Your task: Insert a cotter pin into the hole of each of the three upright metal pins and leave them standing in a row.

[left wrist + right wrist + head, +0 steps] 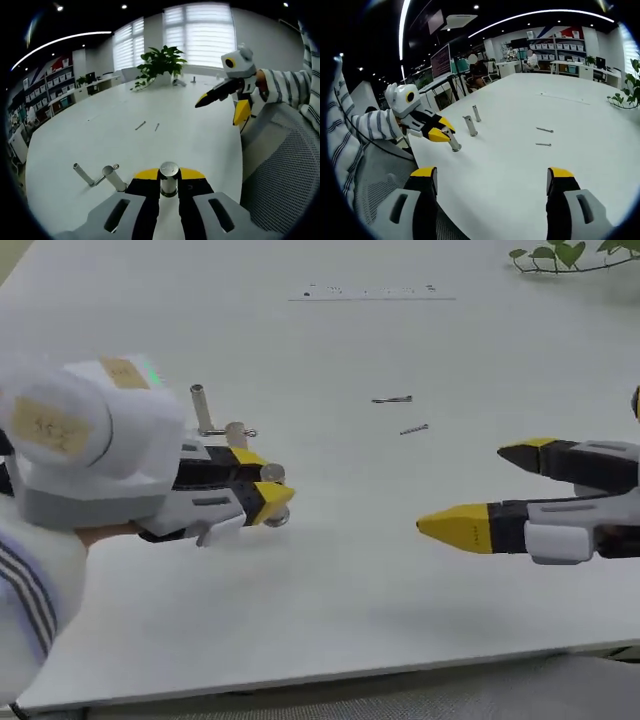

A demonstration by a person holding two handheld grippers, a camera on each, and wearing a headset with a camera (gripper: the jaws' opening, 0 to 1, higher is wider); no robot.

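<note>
1. Firstly, far left: left gripper [265, 480], held by a hand in a striped sleeve, jaws clenched on the held metal pin [169, 180]
2. Rear metal pin [200, 408]: upright on the white table [330, 580], just behind the left gripper, free of both grippers
3. Middle metal pin [236, 432]: upright, just right of the rear metal pin and close behind the left gripper's jaws; the inserted cotter pin [218, 432] lies crosswise at its upper end, looped head on the right side in the head view
4. Held metal pin: upright between the yellow jaw tips, foot at the tabletop, top cap clear above the jaws; nearest of the three pins to the person
5. Far loose cotter pin [392, 399] and near loose cotter pin [414, 429]: flat on the table at centre, near each other, well apart from both grippers
6. Right gripper [458, 488]: at the right edge, jaws spread wide, nothing between them, tips pointing left
7. Plant [570, 255]: far right corner of the table
</note>
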